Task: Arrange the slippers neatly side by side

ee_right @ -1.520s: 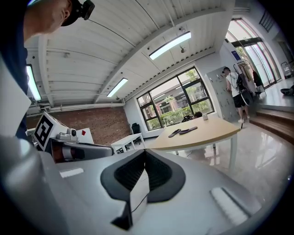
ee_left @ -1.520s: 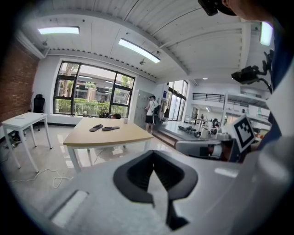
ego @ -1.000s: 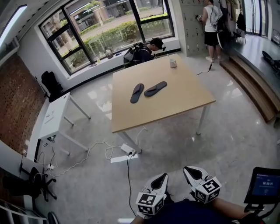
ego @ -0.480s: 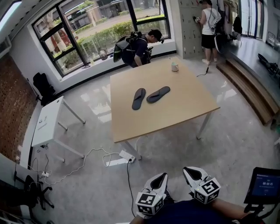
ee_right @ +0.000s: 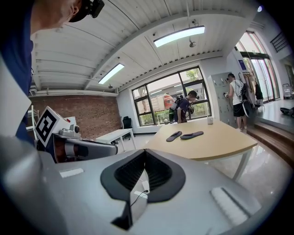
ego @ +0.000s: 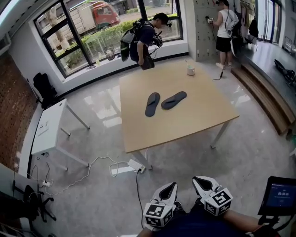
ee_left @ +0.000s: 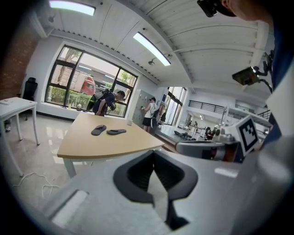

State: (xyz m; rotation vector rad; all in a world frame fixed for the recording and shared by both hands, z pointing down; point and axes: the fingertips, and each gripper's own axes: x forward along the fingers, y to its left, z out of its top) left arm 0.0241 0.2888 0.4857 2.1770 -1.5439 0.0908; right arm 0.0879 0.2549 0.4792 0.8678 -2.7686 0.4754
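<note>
Far-side bystander has straightened up since a second ago; left slipper and right slipper lie splayed at an angle mid-way across the table, with left gripper and right gripper well short of it, jaws closed, empty.

- No readable word, number, brand or sign in any view.
- Blue screen, lower right of the head view: carries a few pale lines of characters, too small to read.
- Left marker cube, on the left gripper: bears black-and-white square patterns only, no letters or digits.
- Right marker cube, on the right gripper: bears the same kind of square patterns, no letters or digits.
- Red truck outdoors: too far and blurred for any lettering to be made out.
</note>
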